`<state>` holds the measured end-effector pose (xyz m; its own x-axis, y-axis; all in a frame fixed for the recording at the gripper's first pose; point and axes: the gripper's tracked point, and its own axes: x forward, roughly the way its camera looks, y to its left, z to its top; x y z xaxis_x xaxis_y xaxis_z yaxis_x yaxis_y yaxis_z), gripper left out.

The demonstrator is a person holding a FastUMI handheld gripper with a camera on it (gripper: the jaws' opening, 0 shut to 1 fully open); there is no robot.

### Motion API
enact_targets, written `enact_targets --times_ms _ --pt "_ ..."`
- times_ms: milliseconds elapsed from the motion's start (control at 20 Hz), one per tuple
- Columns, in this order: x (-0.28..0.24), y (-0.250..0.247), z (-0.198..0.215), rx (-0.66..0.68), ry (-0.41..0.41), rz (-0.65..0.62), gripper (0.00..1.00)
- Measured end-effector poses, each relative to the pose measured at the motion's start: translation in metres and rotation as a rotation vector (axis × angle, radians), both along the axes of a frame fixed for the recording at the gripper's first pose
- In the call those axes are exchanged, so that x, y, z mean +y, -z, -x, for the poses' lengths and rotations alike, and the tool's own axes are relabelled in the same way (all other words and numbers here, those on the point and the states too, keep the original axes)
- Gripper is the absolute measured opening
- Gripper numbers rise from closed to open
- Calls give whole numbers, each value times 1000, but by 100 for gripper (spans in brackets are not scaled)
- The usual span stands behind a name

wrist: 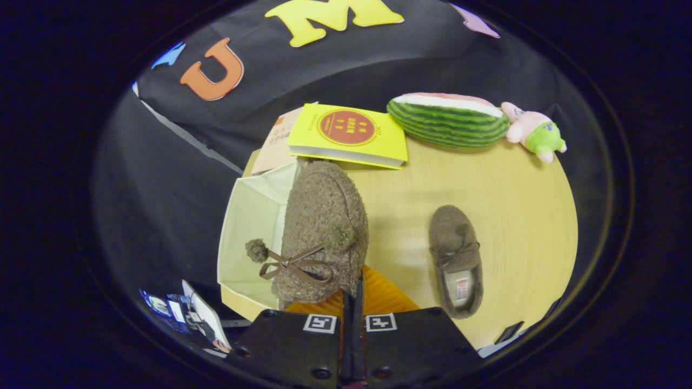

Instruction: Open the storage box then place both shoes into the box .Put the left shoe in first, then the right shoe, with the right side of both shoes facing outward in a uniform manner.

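My gripper [351, 302] is shut on a fuzzy brown shoe [321, 227], its two black fingers [292, 340] pressed together on the shoe's heel edge. The shoe hangs toe-away, with a brown bow and a pompom at its near side, over the right edge of the open pale storage box [251, 227]. The box's orange lid [378, 294] shows just under the fingers. A second brown shoe [456, 259] lies flat on the wooden table [519, 216] to the right of the fingers, opening up, its toe pointing away.
A yellow book [348, 135] lies on another book beyond the box. A watermelon plush [448, 120] and a pink and green plush toy [535, 135] sit at the table's far side. Some cards and papers [189, 316] lie below the table's near left edge.
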<state>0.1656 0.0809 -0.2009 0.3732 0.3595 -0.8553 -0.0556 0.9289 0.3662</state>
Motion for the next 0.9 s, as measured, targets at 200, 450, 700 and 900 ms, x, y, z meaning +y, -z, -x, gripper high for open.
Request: enact_targets --times_ms 200,450,700,900 --pt "48 -17 -9 -20 7 -21 6" --pt "110 -14 -22 -44 25 -23 6" --pt "163 2 -40 -108 70 -26 6" --pt "195 27 -45 -132 75 -17 6"
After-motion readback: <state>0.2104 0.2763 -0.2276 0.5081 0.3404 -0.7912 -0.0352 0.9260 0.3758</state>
